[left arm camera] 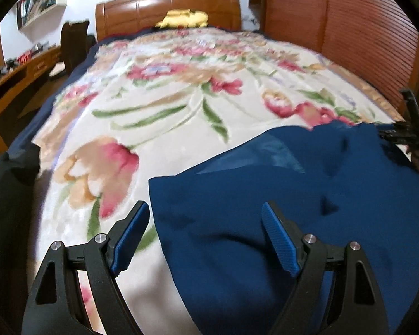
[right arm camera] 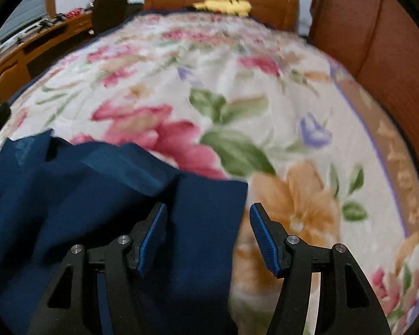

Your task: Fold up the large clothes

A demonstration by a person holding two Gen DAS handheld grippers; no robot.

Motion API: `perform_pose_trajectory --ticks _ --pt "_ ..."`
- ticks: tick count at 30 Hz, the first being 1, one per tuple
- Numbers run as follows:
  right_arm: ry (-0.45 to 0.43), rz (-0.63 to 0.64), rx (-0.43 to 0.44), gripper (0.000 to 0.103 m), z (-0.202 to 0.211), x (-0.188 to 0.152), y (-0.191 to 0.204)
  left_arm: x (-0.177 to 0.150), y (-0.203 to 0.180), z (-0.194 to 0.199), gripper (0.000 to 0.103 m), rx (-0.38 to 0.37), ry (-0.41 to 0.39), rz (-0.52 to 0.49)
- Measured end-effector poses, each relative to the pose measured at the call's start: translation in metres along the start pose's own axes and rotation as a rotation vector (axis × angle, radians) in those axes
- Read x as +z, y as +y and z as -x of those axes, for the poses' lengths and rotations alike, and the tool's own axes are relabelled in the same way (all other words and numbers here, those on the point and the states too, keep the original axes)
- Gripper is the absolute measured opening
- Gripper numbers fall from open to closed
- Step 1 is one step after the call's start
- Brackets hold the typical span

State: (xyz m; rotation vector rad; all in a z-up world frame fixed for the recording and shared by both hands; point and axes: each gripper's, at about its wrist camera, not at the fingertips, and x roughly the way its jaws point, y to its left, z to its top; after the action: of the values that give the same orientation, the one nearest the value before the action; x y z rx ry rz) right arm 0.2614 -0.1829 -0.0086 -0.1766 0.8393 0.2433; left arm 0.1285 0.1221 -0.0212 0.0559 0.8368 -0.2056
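Bed: a floral blanket [left arm camera: 159, 89] is covering it, running from the near edge to a wooden headboard [left arm camera: 167, 8] at the far end.
Garment: a dark blue garment [left arm camera: 279, 195] is lying rumpled on the near part of the blanket, its left edge falling between the left gripper's fingers and its right edge between the right gripper's.
Left gripper [left arm camera: 205, 236]: its jaws are standing wide apart over the garment's left edge, gripping nothing.
Right gripper [right arm camera: 208, 234]: its jaws are standing partly apart over the garment's right edge, the pads pressing on no cloth.
Far end: a yellow bundle [left arm camera: 184, 18] is sitting by the headboard.
Left side: a wooden desk [left arm camera: 19, 75] is running along the wall.
Right side: a ribbed wooden panel [left arm camera: 349, 28] is standing beside the bed.
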Motion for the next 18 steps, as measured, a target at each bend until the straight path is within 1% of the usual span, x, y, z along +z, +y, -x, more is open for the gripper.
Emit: perform_pose_trajectory --ticks 2,3,7,9,10,11,12,13,14,15,17,18 --pt "0.044 -0.025 0.04 0.064 -0.014 0.002 -0.003 0.0 0.006 -0.013 0.083 0.001 0.038 0.017" --pt "0.052 -0.032 0.055 0.063 -0.019 0.001 -0.003 -0.002 0.011 -0.021 0.083 -0.004 0.063 0.029" --pt "0.045 -0.055 0.092 0.063 -0.02 0.001 -0.012 -0.009 0.02 -0.036 0.083 -0.009 0.117 0.062" --pt "0.038 -0.039 0.106 0.055 -0.017 0.0 -0.015 -0.009 0.027 -0.04 0.083 -0.036 0.138 0.101" --pt "0.024 -0.016 0.109 0.037 -0.012 -0.001 -0.012 -0.008 0.028 -0.041 0.083 -0.041 0.141 0.109" --pt "0.002 0.014 0.092 0.013 -0.005 -0.002 -0.008 -0.008 0.029 -0.043 0.083 -0.047 0.145 0.112" --pt "-0.02 0.037 0.075 0.006 0.003 -0.003 -0.004 -0.006 0.03 -0.045 0.078 -0.056 0.15 0.114" --pt "-0.052 0.052 0.077 0.005 0.01 -0.003 -0.002 -0.005 0.03 -0.047 0.072 -0.068 0.153 0.118" --pt "-0.09 0.061 0.079 0.003 0.019 -0.004 0.0 -0.003 0.031 -0.049 0.061 -0.072 0.16 0.123" --pt "-0.132 0.069 0.07 0.003 0.027 -0.003 0.001 -0.002 0.031 -0.051 0.053 -0.067 0.162 0.126" --pt "-0.208 0.07 0.059 0.002 0.044 -0.001 -0.002 0.0 0.032 -0.055 0.044 -0.055 0.174 0.121" --pt "-0.244 0.072 0.051 0.002 0.053 -0.001 -0.003 0.001 0.032 -0.057 0.038 -0.057 0.176 0.12"
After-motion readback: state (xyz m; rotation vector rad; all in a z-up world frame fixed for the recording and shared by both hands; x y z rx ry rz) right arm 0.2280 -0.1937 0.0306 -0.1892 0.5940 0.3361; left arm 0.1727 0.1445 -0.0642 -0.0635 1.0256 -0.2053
